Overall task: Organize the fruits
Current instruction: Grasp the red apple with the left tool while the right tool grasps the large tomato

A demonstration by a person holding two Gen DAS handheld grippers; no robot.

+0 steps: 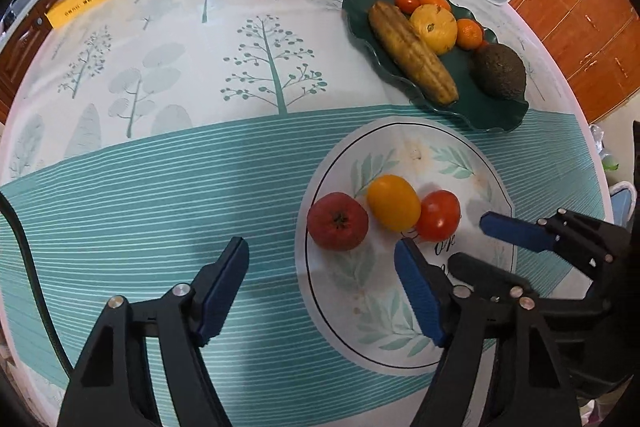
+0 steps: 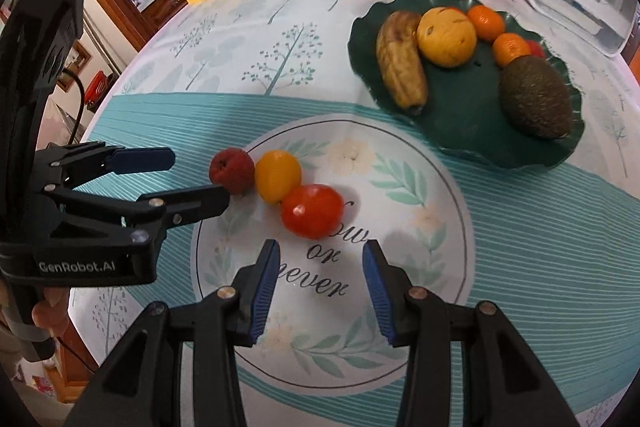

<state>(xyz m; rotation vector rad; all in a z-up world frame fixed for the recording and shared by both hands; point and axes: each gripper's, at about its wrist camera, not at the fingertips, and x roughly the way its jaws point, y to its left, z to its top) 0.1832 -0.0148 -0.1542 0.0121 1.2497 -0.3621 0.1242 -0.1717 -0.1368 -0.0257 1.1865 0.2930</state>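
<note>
Resting on white plate (image 2: 448, 195): red apple (image 2: 232, 170), yellow fruit (image 2: 277, 175), red tomato (image 2: 312, 211), touching in row. Left gripper (image 1: 322, 285) held apart, empty, near apple. Right gripper (image 2: 320, 283) held apart, empty, near tomato.

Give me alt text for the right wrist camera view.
The open right tool hovers over a white floral plate holding a red tomato, a yellow tomato and a red apple. The left tool enters from the left; a green dish of fruit sits behind.
</note>
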